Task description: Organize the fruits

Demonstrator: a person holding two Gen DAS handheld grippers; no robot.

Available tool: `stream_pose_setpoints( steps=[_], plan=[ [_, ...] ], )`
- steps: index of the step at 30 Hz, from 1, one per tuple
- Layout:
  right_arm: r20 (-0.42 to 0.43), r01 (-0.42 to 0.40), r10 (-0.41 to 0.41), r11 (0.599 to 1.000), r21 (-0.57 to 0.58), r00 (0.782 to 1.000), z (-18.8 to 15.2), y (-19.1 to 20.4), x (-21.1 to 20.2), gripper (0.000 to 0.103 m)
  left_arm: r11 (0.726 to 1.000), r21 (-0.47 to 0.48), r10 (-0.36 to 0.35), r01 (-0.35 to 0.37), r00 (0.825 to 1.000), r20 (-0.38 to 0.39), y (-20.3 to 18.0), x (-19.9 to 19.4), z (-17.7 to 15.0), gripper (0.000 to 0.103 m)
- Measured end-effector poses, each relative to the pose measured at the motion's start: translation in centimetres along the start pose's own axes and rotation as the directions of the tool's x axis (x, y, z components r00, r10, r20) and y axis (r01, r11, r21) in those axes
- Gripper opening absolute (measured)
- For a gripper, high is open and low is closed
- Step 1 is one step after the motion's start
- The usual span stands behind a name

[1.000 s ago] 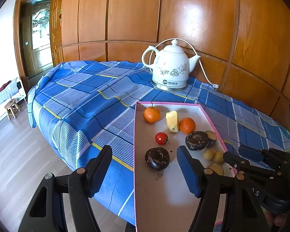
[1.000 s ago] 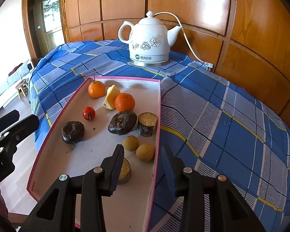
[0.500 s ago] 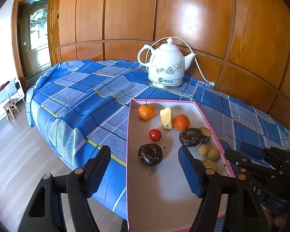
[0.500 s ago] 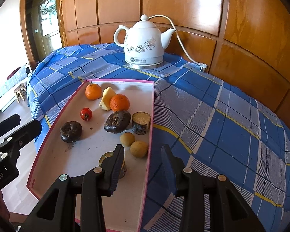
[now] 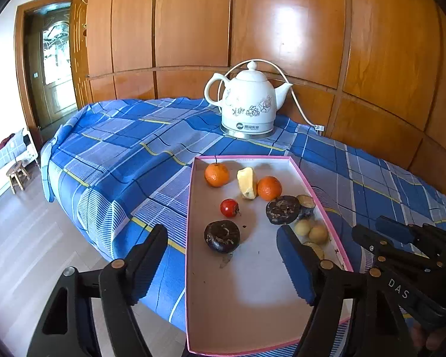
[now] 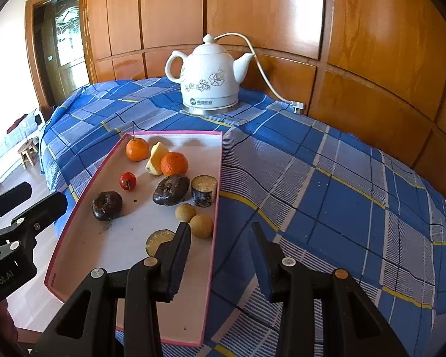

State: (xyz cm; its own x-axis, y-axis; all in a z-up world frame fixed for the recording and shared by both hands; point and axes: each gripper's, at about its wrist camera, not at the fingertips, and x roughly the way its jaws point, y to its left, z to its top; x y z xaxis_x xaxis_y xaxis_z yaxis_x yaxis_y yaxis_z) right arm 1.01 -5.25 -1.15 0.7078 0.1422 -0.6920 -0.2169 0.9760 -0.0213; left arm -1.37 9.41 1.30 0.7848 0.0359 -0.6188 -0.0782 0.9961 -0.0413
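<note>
left gripper (image 5: 223, 263): jaws wide and opening right now, nothing between them, hanging over the near end of the tray

right gripper (image 6: 220, 255): jaws a bit apart, empty, straddling the tray's right rim without touching it

tray (image 6: 83, 202): one, pink-edged, on the blue checked cloth (image 6: 327, 196), all the fruit sits in it

oranges: two (image 6: 137, 149) (image 6: 174, 163)

yellow wedge (image 6: 156, 158): one, between the oranges

tomato (image 6: 128, 181): one

dark round fruits: two (image 6: 107, 205) (image 6: 171, 189)

cut dark pieces: two, one (image 6: 203, 190) by the right rim, one (image 6: 159, 239) partly behind the right gripper's finger

small tan balls: two (image 6: 185, 212) (image 6: 201, 226)

kettle (image 6: 209, 77): one, white, behind the tray

hard to tell: what the dark fruits are
</note>
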Motion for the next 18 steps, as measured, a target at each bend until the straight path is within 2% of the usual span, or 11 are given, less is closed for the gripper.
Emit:
stream_pose_setpoints(
  steps=[7, 18],
  plan=[
    [0.002, 0.021, -0.021, 0.999, 0.025, 1.000, -0.8, -0.7, -0.5, 0.041, 1.000, 0.011, 0.012, -0.012, 1.000, 0.025, -0.4, -0.8, 0.0, 0.084],
    [0.027, 0.043, -0.043, 0.999, 0.028, 0.999, -1.4, -0.4, -1.6, 0.041, 0.999, -0.001, 0.034, -0.034, 0.999, 0.040, -0.6, -1.6, -0.7, 0.099]
  ],
)
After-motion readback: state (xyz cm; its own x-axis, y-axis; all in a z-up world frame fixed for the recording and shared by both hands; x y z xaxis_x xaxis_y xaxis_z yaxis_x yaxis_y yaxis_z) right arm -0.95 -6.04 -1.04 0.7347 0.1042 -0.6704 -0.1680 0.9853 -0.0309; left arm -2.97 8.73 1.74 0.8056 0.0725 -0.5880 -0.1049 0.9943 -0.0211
